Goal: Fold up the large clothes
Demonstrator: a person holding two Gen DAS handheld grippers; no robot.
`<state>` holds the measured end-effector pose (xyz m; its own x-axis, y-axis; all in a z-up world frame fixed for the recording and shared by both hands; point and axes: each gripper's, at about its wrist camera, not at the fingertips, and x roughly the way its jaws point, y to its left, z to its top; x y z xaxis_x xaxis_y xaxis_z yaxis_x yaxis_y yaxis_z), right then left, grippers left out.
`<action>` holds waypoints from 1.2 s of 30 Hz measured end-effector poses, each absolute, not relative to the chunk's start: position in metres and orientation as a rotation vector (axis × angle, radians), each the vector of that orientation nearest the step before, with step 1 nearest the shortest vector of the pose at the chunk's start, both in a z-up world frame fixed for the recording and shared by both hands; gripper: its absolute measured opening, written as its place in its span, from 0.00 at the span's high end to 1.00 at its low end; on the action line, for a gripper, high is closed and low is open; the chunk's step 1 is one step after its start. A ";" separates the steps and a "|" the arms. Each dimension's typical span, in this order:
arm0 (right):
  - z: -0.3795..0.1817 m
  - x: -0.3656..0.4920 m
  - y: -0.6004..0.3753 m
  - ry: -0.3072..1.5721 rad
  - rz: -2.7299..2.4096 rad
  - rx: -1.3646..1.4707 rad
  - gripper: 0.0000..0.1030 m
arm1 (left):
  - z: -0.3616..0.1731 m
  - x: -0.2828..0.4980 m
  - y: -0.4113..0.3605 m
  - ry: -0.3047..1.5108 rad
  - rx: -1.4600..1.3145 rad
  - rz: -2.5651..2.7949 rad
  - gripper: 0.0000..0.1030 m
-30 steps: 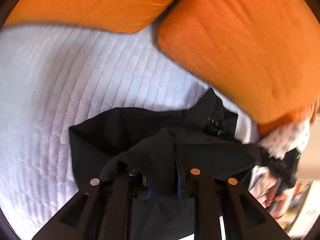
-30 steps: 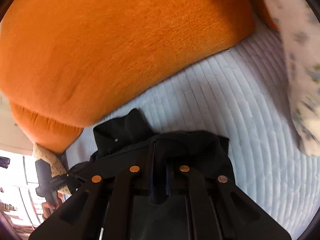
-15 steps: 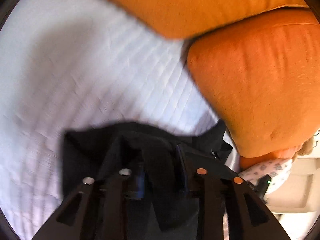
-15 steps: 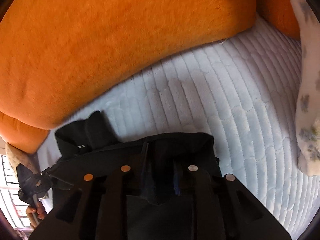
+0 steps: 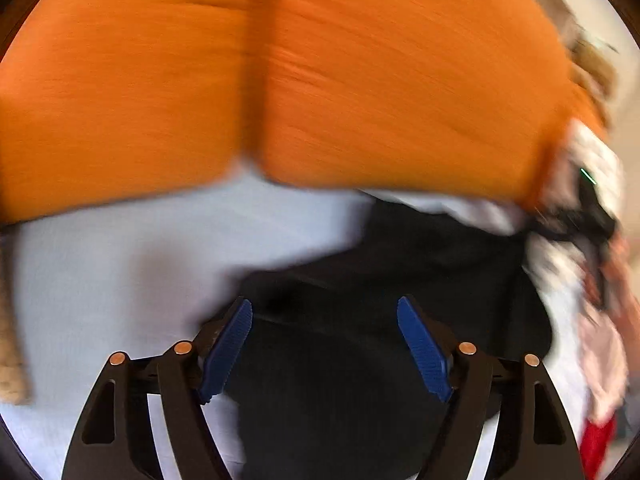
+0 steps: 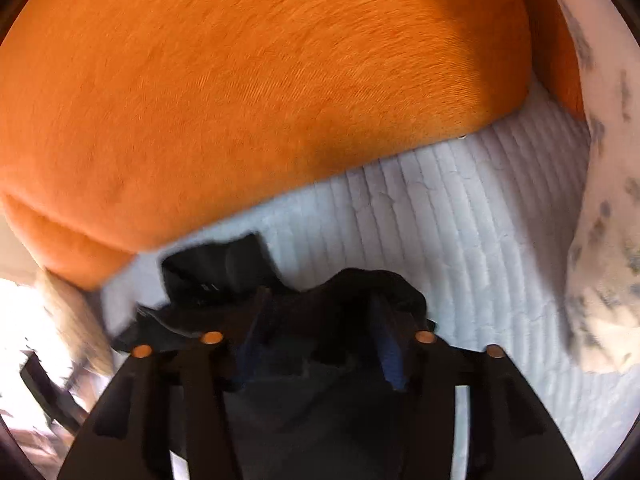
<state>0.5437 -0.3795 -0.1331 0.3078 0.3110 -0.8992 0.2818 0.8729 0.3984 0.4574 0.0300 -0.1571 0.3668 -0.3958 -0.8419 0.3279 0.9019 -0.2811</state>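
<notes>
The black garment [image 5: 400, 320] lay in a folded heap on the white quilted bed cover [image 6: 460, 220], close under the orange cushions [image 6: 260, 100]. Your left gripper [image 5: 324, 344] had its jaws opening, the blue fingers [image 5: 226, 350] spread wide with cloth below and between them but neither pad pressing on it. In that blurred view the bulk of the garment ran from the fingers toward the right and away. Your right gripper [image 6: 316, 340] was opening too, fingers apart, with a ridge of the fabric bunched just ahead of the tips and between them, not pinched. By the look of it, the right gripper sat nearer the cloth, so the next pinch would seem easier there.
</notes>
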 end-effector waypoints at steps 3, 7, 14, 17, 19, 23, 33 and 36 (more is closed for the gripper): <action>-0.113 0.542 -0.388 1.231 -0.043 0.487 0.05 | -0.181 0.444 -0.034 1.133 0.148 -0.537 0.24; -0.078 0.527 -0.358 1.205 -0.010 0.078 0.06 | -0.213 0.437 -0.084 1.142 0.322 -0.566 0.24; -0.154 0.492 -0.262 1.342 0.119 -0.279 0.52 | -0.254 0.464 -0.096 1.184 0.413 -0.412 0.24; -0.186 0.499 -0.238 1.360 0.123 -0.319 0.54 | -0.254 0.483 -0.092 1.125 0.546 -0.307 0.23; -0.192 0.509 -0.230 1.329 0.095 -0.306 0.54 | -0.251 0.503 -0.082 1.088 0.586 -0.220 0.18; -0.181 0.540 -0.236 1.189 -0.041 -0.244 0.54 | -0.233 0.539 -0.043 1.019 0.497 -0.041 0.12; -0.208 0.548 -0.303 1.159 -0.298 -0.175 0.54 | -0.246 0.524 0.041 0.965 0.158 0.039 0.05; -0.197 0.530 -0.302 1.066 -0.248 -0.129 0.54 | -0.227 0.520 0.065 0.927 0.014 -0.041 0.05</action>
